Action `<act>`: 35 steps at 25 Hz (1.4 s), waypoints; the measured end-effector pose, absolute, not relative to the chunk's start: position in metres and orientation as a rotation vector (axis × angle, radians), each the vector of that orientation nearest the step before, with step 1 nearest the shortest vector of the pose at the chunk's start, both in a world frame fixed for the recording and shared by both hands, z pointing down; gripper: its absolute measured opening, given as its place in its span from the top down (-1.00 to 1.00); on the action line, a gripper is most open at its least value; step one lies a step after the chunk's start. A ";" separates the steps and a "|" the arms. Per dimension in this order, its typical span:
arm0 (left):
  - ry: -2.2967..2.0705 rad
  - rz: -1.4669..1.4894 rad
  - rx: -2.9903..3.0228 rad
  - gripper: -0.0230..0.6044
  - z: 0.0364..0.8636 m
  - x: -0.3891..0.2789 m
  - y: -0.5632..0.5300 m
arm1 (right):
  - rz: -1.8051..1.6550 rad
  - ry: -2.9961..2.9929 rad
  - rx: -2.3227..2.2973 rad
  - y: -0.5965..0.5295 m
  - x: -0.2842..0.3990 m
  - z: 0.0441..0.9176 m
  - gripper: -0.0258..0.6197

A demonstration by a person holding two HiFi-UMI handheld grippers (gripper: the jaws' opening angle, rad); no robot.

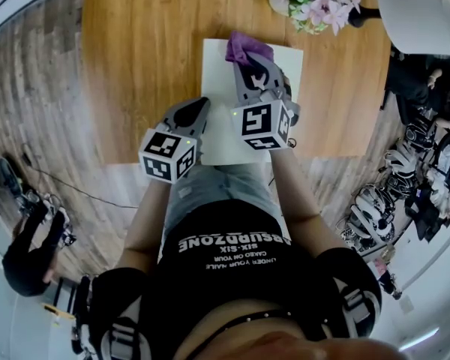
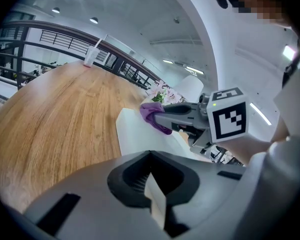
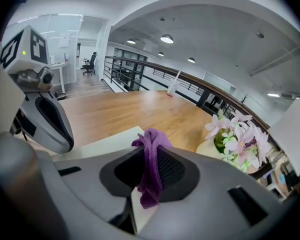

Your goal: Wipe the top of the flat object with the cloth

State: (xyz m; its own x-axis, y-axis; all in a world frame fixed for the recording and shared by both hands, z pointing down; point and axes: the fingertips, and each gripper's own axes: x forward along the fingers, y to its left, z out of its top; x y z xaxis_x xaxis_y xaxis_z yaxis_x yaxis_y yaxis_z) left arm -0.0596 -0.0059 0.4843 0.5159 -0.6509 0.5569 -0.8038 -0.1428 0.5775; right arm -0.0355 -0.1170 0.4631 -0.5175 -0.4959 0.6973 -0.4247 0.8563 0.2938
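A white flat board (image 1: 217, 137) lies on the wooden table (image 1: 142, 66) in front of me. My right gripper (image 1: 247, 60) is shut on a purple cloth (image 1: 247, 48), which sits over the board's far edge. In the right gripper view the cloth (image 3: 151, 170) hangs bunched between the closed jaws, above the board (image 3: 97, 141). My left gripper (image 1: 200, 108) hovers at the board's left edge with its jaws shut and nothing between them. The left gripper view looks across the board (image 2: 137, 139) at the right gripper (image 2: 162, 120) and the cloth (image 2: 151, 113).
A pot of pink flowers (image 1: 320, 1) stands at the table's far right, close to the board's corner. A cup with a straw (image 2: 90, 58) stands at the table's far edge. The table's near edge runs just below the board, by the person's lap (image 1: 225, 193).
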 end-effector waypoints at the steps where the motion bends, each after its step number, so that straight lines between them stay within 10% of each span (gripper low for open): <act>1: -1.206 0.213 1.865 0.88 0.484 -0.060 -0.006 | -0.116 -2.191 0.657 -0.116 -0.039 0.463 0.70; 35: -1.219 0.259 1.833 0.87 0.493 -0.063 0.022 | -0.228 -2.276 0.432 -0.068 -0.092 0.460 0.70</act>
State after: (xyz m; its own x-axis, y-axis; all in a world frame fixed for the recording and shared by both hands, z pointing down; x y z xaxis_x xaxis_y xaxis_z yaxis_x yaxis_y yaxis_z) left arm -0.0625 0.0221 0.4926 0.4936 -0.6350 0.5943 -0.8219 -0.1173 0.5574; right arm -0.0920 -0.0679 0.4602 -0.6284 -0.3771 0.6804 -0.2345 0.9258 0.2965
